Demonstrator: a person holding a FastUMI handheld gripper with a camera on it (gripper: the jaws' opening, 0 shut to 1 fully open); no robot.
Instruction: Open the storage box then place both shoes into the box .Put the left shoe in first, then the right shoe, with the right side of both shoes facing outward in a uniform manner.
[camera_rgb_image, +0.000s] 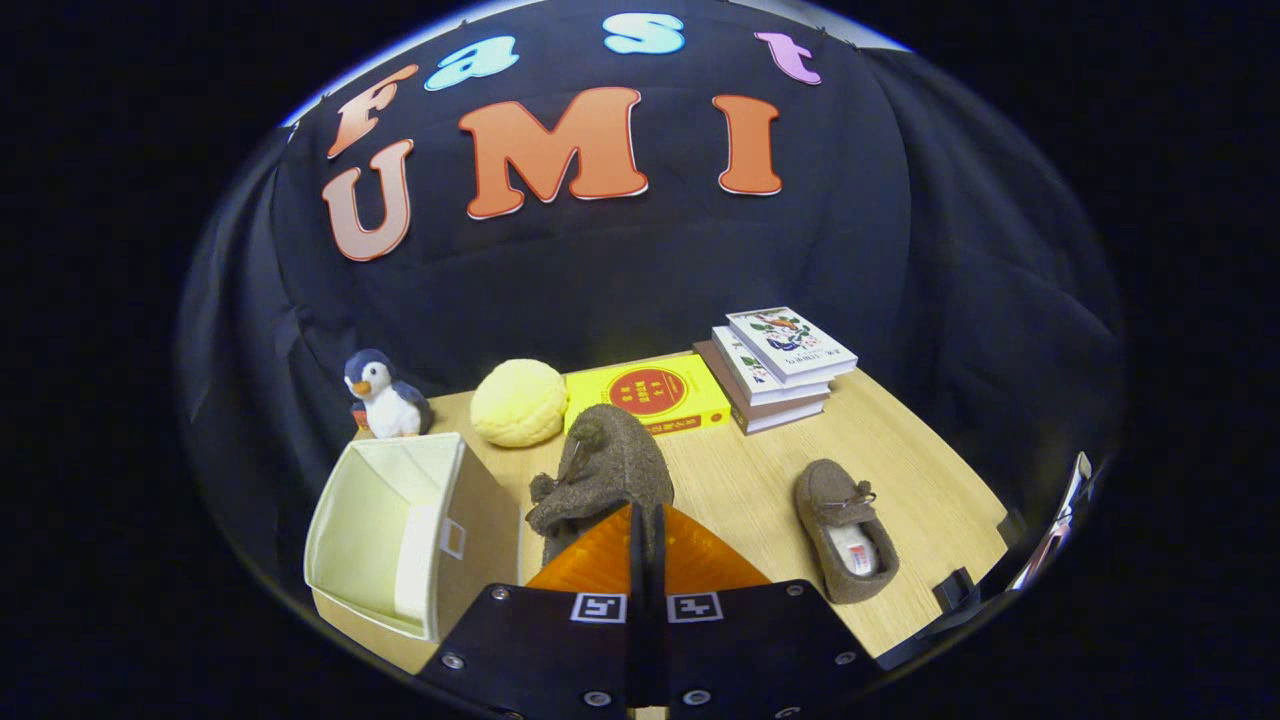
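Note:
My gripper (646, 540) is shut on a brown fuzzy shoe (605, 470), its orange fingers (590, 565) pinching the shoe's rear rim. The shoe hangs toe-forward above the wooden table, just right of the box. The cream fabric storage box (400, 530) stands open to the left of the fingers, its inside bare. The other brown shoe (845, 530) lies on the table to the right of the fingers, opening upward with its pale lining showing.
Beyond the shoe at the back of the table (930, 470) sit a toy penguin (385, 395), a yellow round plush (518, 402), a yellow book (650, 395) and a stack of books (775, 365). Black clamps (960, 590) grip the table's right edge.

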